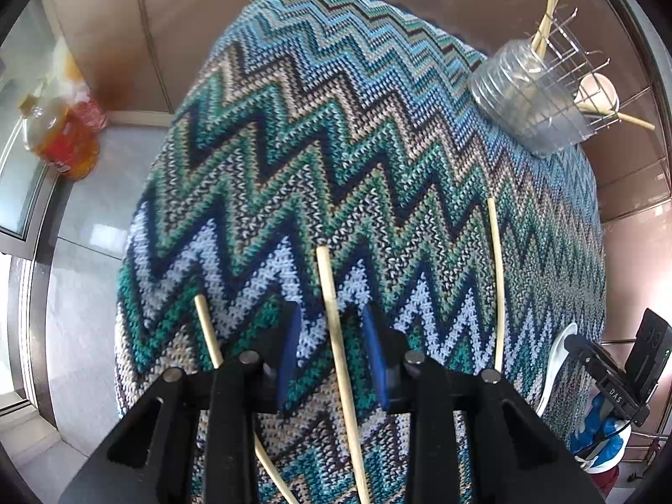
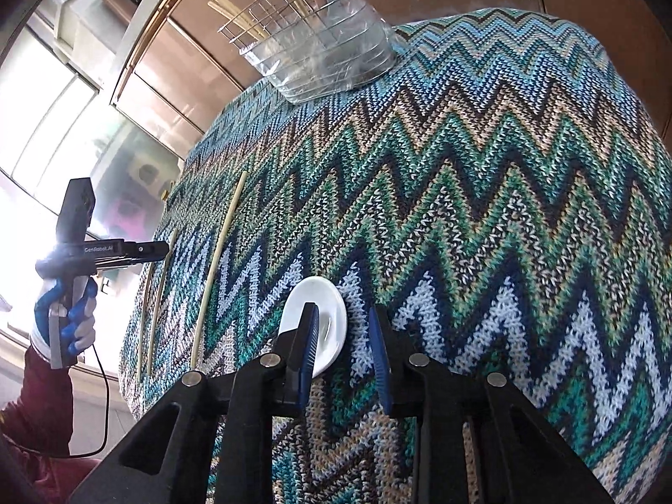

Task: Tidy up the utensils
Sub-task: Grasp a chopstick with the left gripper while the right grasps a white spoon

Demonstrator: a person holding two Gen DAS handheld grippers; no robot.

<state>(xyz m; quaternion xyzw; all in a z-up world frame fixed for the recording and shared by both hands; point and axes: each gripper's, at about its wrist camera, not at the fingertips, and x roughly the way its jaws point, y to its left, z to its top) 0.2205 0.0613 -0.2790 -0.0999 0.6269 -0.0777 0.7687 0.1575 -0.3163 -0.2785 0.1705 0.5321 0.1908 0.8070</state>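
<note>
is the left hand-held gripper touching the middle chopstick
Apart. The left wrist view shows cloth on both sides of the middle chopstick, between it and the left hand-held gripper pads.

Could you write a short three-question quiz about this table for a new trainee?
1. How many chopsticks lie loose on the zigzag tablecloth?
2. True or false: the white spoon already stands in the wire basket.
3. Which hand-held gripper has a chopstick between its pads: A) left hand-held gripper, B) right hand-held gripper?

Key: 1) three; 2) false, it lies on the cloth; 3) A.
</note>
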